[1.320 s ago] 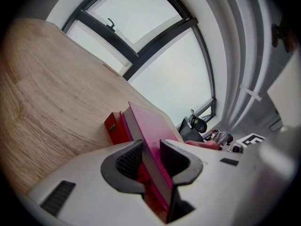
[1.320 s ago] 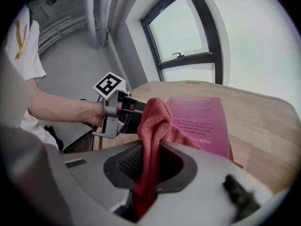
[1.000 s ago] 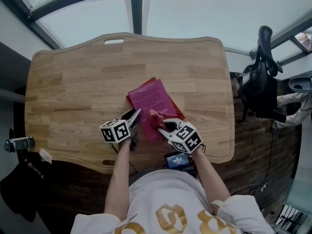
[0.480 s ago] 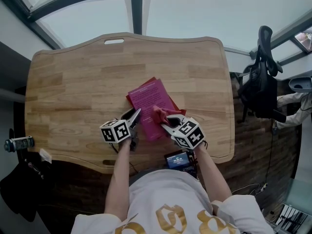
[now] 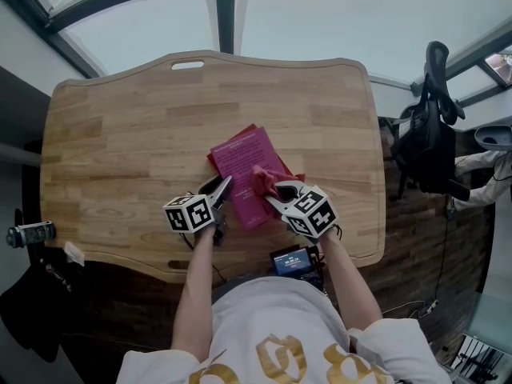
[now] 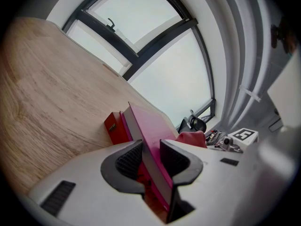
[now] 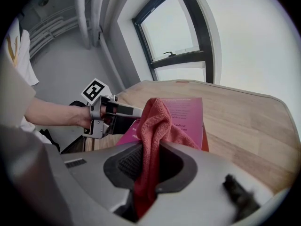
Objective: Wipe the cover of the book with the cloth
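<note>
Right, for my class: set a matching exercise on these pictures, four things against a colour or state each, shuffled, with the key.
Things:
1. book
2. cloth
3. left tongs
4. right tongs

Colour or state:
a. shut on the cloth
b. pink cover
c. red, bunched on the cover
d. shut on the book's edge

Pairs: 1-b, 2-c, 3-d, 4-a.

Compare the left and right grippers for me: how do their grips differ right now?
The left gripper is clamped on the near edge of the pink book; the right gripper is clamped on the bunched red cloth. In the head view, the left gripper sits at the book's lower-left edge, while the right gripper holds its cloth on top of the book, toward its right side. Both are shut on something.
</note>
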`<act>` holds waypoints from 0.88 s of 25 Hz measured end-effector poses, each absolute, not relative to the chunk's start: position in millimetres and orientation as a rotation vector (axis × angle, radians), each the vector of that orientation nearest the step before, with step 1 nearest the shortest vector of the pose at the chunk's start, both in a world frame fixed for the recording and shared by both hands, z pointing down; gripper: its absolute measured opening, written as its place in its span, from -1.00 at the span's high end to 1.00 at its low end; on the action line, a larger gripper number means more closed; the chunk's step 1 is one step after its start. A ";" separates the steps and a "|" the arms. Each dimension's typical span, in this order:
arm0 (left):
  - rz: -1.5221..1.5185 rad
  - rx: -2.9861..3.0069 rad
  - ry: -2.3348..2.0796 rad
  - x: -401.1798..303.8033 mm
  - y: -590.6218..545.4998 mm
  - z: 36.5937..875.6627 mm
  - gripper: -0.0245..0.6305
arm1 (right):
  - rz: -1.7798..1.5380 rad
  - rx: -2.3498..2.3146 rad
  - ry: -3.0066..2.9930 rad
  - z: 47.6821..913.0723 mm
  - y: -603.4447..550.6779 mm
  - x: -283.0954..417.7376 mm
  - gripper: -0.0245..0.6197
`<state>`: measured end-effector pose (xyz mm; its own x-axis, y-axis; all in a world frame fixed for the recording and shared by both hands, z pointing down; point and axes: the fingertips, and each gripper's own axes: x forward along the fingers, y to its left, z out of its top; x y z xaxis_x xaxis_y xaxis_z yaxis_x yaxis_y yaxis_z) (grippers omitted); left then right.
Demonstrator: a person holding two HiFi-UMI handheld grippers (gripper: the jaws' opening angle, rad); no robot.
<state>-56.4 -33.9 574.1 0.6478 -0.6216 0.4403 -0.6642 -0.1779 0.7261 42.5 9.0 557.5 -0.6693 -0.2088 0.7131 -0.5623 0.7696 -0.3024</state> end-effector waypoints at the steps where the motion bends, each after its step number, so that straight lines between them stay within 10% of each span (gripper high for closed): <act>1: 0.053 1.867 -1.019 -56.2 -33.8 574.0 0.55 | 0.668 0.574 -2.277 557.5 7.8 42.8 0.70; 22: 0.060 1.870 -0.994 -55.9 -34.4 574.0 0.55 | 0.627 0.573 -2.253 558.6 -23.7 36.9 0.70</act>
